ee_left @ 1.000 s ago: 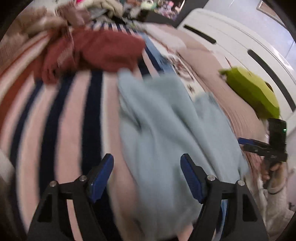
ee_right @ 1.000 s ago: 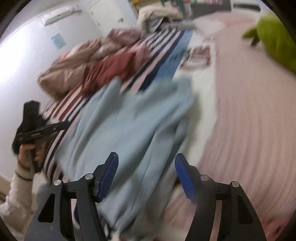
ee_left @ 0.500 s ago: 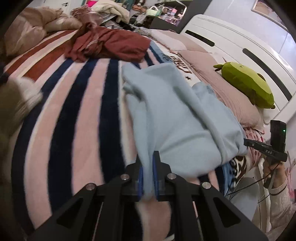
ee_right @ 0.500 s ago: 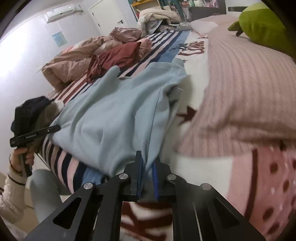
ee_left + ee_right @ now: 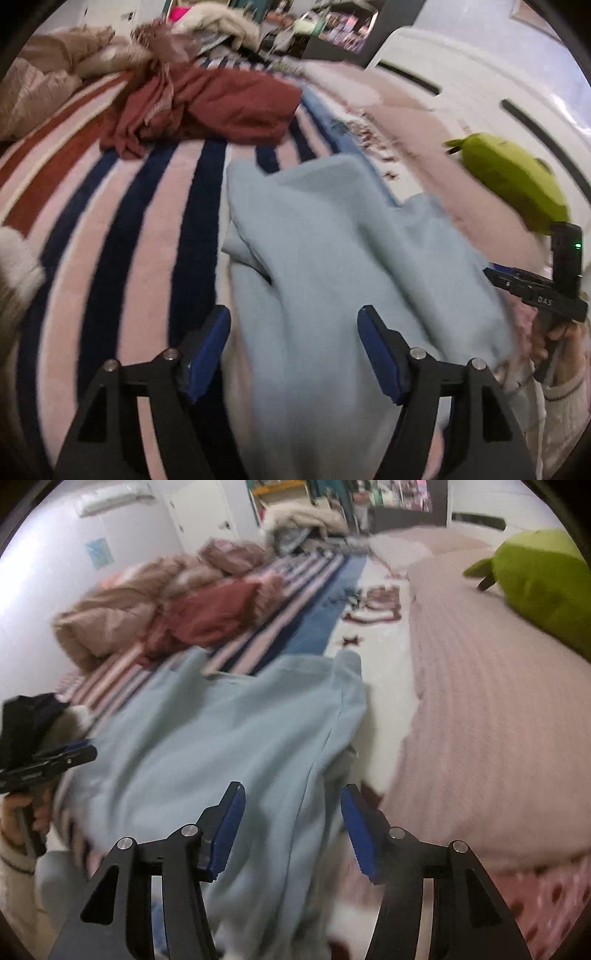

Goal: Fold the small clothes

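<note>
On the striped bed (image 5: 122, 236), both the left hand-held gripper (image 5: 293, 354) and right hand-held gripper (image 5: 291, 825), clamped on the light-blue sweatshirt (image 5: 332, 251) half a second ago, now gape wide above it.

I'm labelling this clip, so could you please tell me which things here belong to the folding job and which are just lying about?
Part of the job:
- light blue top, spread on the striped blanket
- left tongs, open
- right tongs, open

Just lying about:
- dark red garment
- green plush toy
- pink knitted pillow
- beige bedding heap
</note>
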`<state>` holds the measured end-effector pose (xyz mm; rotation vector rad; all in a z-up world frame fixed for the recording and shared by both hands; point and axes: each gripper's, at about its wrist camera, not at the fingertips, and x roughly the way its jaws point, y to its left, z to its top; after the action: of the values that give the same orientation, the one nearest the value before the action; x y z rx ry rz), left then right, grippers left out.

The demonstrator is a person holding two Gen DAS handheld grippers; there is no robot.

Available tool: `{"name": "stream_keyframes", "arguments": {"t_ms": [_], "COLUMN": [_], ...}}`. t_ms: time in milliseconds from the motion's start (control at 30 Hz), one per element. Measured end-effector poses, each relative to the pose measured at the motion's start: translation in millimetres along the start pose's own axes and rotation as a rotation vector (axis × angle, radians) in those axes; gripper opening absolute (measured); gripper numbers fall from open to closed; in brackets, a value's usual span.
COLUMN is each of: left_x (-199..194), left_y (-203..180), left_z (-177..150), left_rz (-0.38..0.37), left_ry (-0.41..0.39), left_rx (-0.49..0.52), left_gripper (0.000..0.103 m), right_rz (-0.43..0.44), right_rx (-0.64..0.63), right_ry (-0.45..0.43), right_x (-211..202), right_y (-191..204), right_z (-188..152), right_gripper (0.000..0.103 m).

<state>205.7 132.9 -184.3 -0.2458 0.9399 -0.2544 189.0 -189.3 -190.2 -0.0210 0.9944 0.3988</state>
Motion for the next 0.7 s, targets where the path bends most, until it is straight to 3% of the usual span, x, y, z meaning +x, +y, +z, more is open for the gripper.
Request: {"name": "stream_keyframes", "arguments": {"t_ms": [33, 67, 100, 200, 333, 400, 467, 567, 600, 633, 700], "left_x": [5.3, 8.2, 5.0, -6.1, -15.5, -21.0, -27.2, -42.9, -53.3, -60.2, -72.3], "left_y": [2.5, 5.3, 8.3, 9.9, 16.2, 16.6, 19.1, 16.0, 14.3, 13.1, 5.4], "left_z": [0.2, -0.4, -2.7, -8.7, -14.0, -15.6, -18.9, -27.3, -32.6, -36.6, -47.7], "left_rz": [-0.001, -0.014, -0.004, 0.078, 0.128, 0.176, 0.160, 0.108, 0.079, 0.054, -0.024], "left_ry": [0.011, 0.023, 0.011, -0.006, -0.023, -0.036, -0.031, -0.035, -0.051, -0.064, -0.080], "left_rx": [-0.005, -0.008, -0.003, 0.046, 0.037, 0.041, 0.021, 0.006, 0.005, 0.010, 0.029], "left_gripper": [0.023, 0.019, 0.017, 0.014, 0.016, 0.016, 0.016, 0.029, 0.047, 0.059, 0.060], "right_rz": [-0.013, -0.025, -0.053, -0.145, -0.156, -0.217, -0.274, -0.151, -0.109, -0.084, -0.011], "right_rx": [-0.003, -0.015, -0.022, -0.026, -0.015, -0.042, -0.063, -0.020, -0.028, -0.034, -0.041], "right_ry": [0.015, 0.016, 0.011, -0.025, -0.011, -0.022, -0.038, -0.062, -0.059, -0.058, -0.056], "right_x": [13.1, 20.4, 22.6, 14.7, 8.4, 2.4, -6.8, -30.5, -39.0, -43.8, -50.7], "right_y": [-1.4, -2.6, -5.3, -21.4, -34.9, -32.9, -34.2, -35.8, -30.5, -26.0, -16.3], "right_z": [2.5, 3.2, 2.9, -3.9, -11.5, -13.3, -14.5, -18.5, -21.3, -24.1, -32.5], "right_gripper": [0.039, 0.008, 0.001, 0.001, 0.001, 0.000, 0.000, 0.001, 0.005, 0.011, 0.051]}}
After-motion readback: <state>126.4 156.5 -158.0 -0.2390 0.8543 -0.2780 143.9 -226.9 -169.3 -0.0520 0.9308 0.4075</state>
